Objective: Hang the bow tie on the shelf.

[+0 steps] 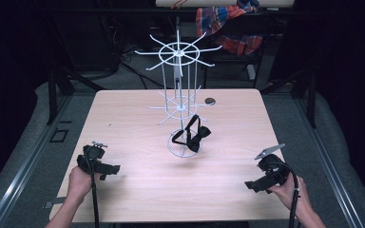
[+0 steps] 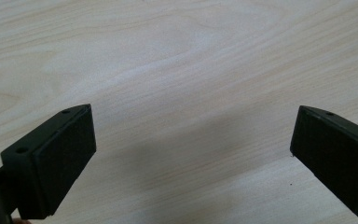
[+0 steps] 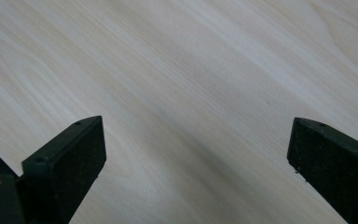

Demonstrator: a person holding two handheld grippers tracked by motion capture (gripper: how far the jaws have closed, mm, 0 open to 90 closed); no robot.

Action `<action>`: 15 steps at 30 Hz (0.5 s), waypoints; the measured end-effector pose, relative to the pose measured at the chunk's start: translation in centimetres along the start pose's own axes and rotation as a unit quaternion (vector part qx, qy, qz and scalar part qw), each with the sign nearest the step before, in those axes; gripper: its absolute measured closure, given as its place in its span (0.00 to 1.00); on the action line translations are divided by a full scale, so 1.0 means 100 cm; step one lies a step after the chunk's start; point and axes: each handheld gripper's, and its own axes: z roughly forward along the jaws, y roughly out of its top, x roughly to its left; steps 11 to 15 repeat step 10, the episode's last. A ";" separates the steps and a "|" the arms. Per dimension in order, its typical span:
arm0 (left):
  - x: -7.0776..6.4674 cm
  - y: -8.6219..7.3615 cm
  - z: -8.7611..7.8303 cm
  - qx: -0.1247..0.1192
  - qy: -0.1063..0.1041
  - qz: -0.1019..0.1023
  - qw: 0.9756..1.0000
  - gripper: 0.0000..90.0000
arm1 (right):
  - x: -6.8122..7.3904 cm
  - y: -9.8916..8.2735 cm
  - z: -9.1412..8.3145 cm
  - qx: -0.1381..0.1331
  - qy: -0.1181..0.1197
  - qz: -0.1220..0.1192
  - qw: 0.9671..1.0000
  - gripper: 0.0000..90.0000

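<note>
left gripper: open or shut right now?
Open. In the left gripper view, the left gripper has its jaws spread wide, with bare table between them and nothing held.

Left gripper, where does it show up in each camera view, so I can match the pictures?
High view: the left gripper is at lower left, in the person's hand, over the table.
Left gripper view: its two black jaws rise from the bottom corners, wide apart.
Right gripper view: the jaws here belong to the right gripper.
Shared landmark: the table's pale wood grain.
</note>
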 end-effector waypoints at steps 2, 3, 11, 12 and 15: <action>0.000 0.000 0.000 0.000 0.000 0.000 1.000 0.00 | -0.002 -0.001 0.000 0.007 0.000 0.000 1.000 0.05; -0.001 0.000 0.000 -0.001 0.001 0.001 1.000 0.00 | -0.003 -0.001 0.000 0.009 -0.002 -0.001 1.000 0.06; -0.001 0.001 0.001 0.001 0.002 0.002 1.000 0.00 | -0.007 -0.002 0.003 0.018 -0.004 0.000 1.000 0.06; -0.001 0.001 0.001 0.001 0.002 0.002 1.000 0.00 | -0.007 -0.002 0.003 0.018 -0.004 0.000 1.000 0.06; -0.001 0.001 0.001 0.001 0.002 0.002 1.000 0.00 | -0.007 -0.002 0.003 0.018 -0.004 0.000 1.000 0.06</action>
